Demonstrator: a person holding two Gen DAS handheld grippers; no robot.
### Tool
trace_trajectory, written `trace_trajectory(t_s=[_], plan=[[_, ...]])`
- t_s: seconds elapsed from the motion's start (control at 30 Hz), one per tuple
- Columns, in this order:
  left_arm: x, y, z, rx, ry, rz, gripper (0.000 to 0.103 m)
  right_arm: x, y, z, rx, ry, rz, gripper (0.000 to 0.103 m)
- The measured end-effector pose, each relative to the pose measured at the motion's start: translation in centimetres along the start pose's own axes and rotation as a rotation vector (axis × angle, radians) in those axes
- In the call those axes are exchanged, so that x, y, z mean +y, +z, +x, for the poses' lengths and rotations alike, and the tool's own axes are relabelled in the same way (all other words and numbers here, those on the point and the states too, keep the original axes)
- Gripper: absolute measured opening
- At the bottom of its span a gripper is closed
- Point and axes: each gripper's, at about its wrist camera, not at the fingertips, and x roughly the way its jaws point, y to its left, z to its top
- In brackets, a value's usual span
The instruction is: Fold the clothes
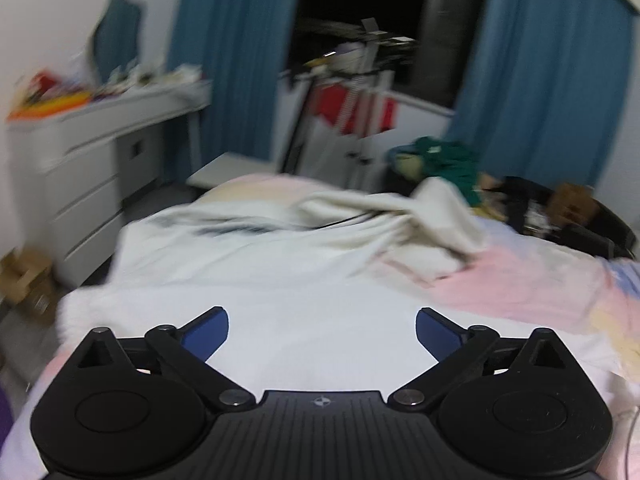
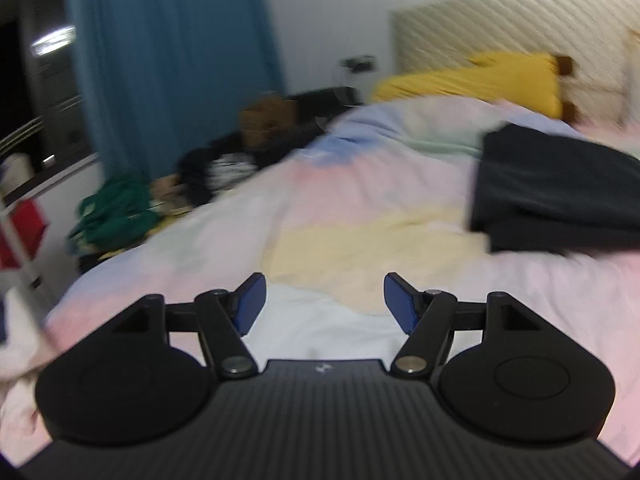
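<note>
Nearest to us in the left wrist view is the left gripper (image 1: pixel 322 330), its blue-padded fingers (image 1: pixel 208 332) spread wide apart with nothing between them, hovering over a white garment (image 1: pixel 256 264). That garment lies spread across the near end of the bed (image 1: pixel 532 284), reaching toward its left edge, with one part bunched and twisted up toward the far side. We see dark lettering on it, too blurred to read. Beyond it, at the bed's far right corner, sits a heap of green clothing (image 1: pixel 444 160) beside a dark pile (image 1: pixel 560 212). A white dresser (image 1: pixel 92 160) stands off the left edge, blue curtains (image 1: pixel 236 60) behind.

In the right wrist view, our right gripper (image 2: pixel 324 304) is likewise open and empty, its fingers (image 2: pixel 250 304) above the pastel bedcover (image 2: pixel 360 216). A folded black garment (image 2: pixel 556 192) rests toward the right edge of the bed, well apart from the gripper. A yellow pillow (image 2: pixel 476 80) lies at the headboard (image 2: pixel 508 28).
</note>
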Motion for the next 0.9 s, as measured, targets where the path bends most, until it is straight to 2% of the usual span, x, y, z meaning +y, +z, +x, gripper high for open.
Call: trace_trajectory(t_s=[0.17,0.3,0.5,0.7,0.9], plan=[[-8.4,-0.6,3.8,-0.012,-0.07,0.092,0.103,4.1,-0.9,-1.6,0.018,0.166,-0.085,0.067],[-12.1,-1.9,6.6,0.003,-0.108,0.125,0.103,6.9,-1.9,-1.9,0.061,0.264,-0.148,0.067],[-12.0,-3.2,10.5,0.153,-0.191,0.074,0.103,10.3,-3.9,-1.6,0.156,0.341,-0.198,0.067],[-11.3,-4.4,10.7,0.147,-0.253,0.1,0.103,13.4,-6.4,-1.8,0.212,0.395,-0.27,0.067],[-11.2,-5.1,10.2,0.167,-0.343,0.103,0.103,15.2,-8.7,-1.7,0.252,0.404,-0.319,0.067]])
